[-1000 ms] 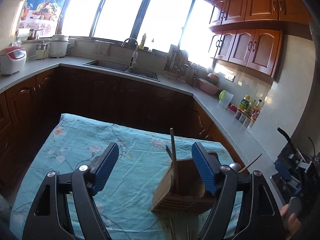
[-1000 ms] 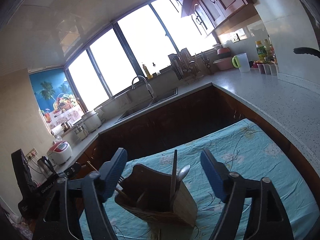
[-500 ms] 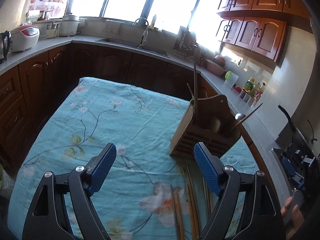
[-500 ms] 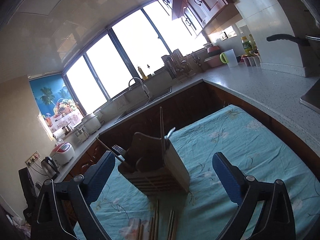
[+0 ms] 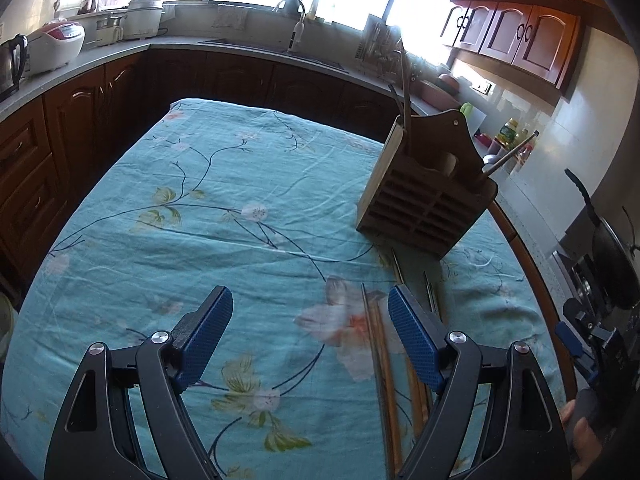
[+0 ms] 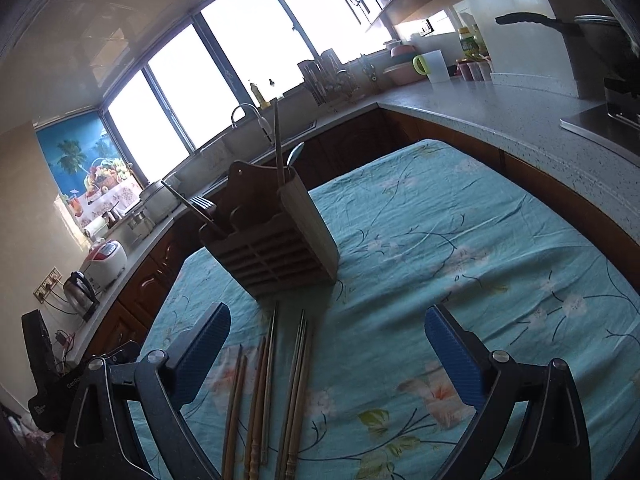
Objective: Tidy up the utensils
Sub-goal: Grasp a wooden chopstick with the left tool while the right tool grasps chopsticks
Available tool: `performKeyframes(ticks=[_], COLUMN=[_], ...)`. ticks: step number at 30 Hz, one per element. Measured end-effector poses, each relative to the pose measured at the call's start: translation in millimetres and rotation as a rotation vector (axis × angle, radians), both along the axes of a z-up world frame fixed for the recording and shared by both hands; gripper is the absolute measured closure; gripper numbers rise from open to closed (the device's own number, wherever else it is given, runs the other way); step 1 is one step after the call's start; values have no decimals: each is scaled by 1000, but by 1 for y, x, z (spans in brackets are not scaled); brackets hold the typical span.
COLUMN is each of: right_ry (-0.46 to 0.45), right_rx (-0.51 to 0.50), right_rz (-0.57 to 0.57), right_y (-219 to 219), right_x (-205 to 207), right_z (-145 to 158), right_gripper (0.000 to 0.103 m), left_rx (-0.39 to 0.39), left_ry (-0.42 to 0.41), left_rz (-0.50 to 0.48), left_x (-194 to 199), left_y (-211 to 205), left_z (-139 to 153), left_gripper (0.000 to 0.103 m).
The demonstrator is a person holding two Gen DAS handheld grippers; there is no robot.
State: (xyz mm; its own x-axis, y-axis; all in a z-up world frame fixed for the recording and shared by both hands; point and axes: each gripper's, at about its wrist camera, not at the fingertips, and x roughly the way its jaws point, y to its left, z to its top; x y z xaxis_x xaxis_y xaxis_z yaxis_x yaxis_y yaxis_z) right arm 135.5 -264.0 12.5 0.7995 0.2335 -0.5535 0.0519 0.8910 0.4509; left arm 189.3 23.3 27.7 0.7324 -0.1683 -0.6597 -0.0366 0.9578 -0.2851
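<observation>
Jaws of the left gripper [image 5: 310, 338] stood wide apart with nothing between their blue pads, low in the frame above the teal floral tablecloth [image 5: 208, 216] covering the table. Jaws of the right gripper [image 6: 328, 354] were likewise spread wide and empty. Between and just ahead of the right gripper's fingers, toward the lower middle of that view, lay a loose row of long wooden and metal chopsticks [image 6: 276, 392], roughly parallel, flat on the cloth; in the left wrist view the same chopsticks [image 5: 384, 356] ran beside and under the right-hand finger. Beyond their far tips stood the dark brown slatted wooden utensil holder [image 6: 276, 240], upright on the cloth at frame centre, and at the right of centre in the left view [image 5: 428, 196]. Upright sticks, a spoon [image 6: 294, 154] and a fork [image 6: 202, 202] rose from its compartments. Behind it, a grey kitchen counter [image 6: 520, 116] curved under bright windows [image 6: 248, 48].
</observation>
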Motion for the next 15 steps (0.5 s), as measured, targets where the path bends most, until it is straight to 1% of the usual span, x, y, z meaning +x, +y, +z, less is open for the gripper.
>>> performKeyframes(ticks=[7,11,15], right_ry=[23,40,61], right_rx=[-26,-51,-68], right_rz=[37,64,95], right_y=[14,23,32], right_x=[1,7,17], right_z=[-8,-11,-16], right_gripper=[4,5,7], left_rx=[20,24,49], left_ry=[34,56,71], left_rz=[-19,-40,-60], left_x=[1,6,12], left_y=[-8,-13,-21], left_z=[-12,-16,-20], left_gripper=[21,21,21])
